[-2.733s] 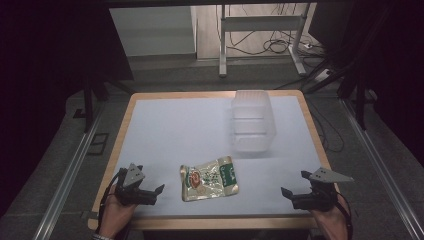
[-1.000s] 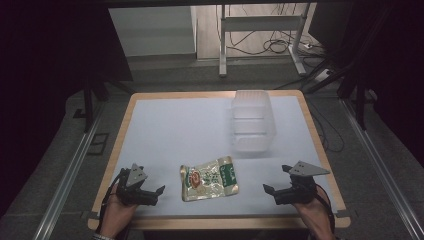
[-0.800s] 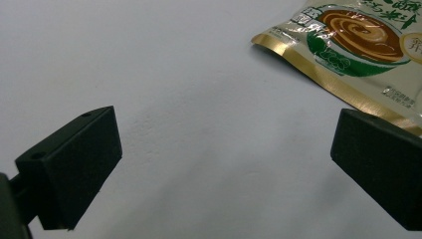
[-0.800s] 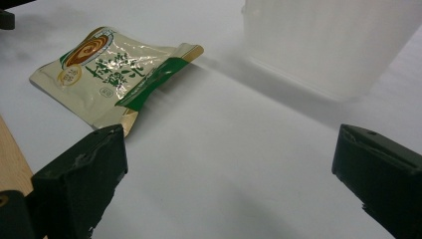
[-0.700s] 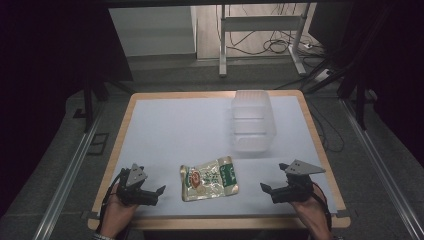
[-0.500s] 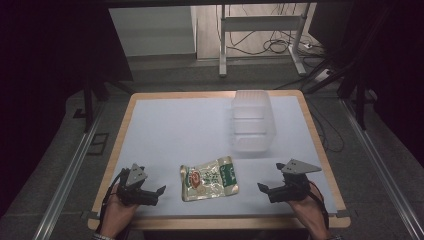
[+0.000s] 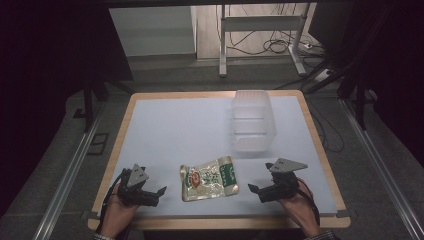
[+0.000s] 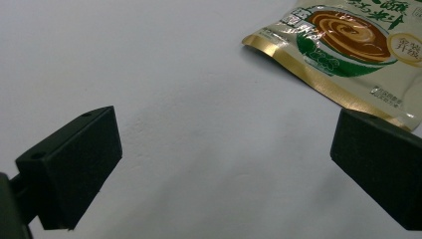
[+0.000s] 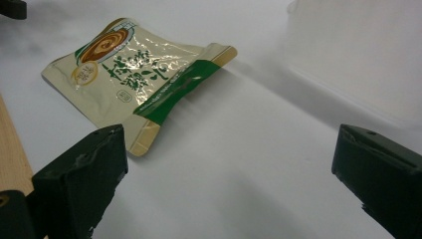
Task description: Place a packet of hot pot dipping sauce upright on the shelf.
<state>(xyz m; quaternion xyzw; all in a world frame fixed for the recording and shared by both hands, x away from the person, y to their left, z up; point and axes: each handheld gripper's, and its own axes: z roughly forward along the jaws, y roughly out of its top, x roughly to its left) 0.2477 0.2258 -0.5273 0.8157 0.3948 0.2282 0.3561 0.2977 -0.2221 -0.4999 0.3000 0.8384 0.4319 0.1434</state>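
Note:
A flat foil food pouch (image 7: 209,178), cream and green with gold edges, lies on the white table near its front edge. My left gripper (image 7: 159,192) rests open just left of the pouch (image 8: 348,55), nothing between its jaws. My right gripper (image 7: 253,190) stands open just right of the pouch (image 9: 139,74), its jaws pointing at the green end, apart from it. A clear plastic box (image 7: 253,121) stands behind, toward the back right.
The white table top (image 7: 180,130) has a wooden rim (image 7: 120,130). The clear box (image 9: 358,55) lies beyond the right gripper's jaws. Dark floor, metal rails and cables surround the table.
My right gripper has slid left along the front edge, from the table's right corner to a spot close beside the pouch. The left gripper and pouch have stayed put.

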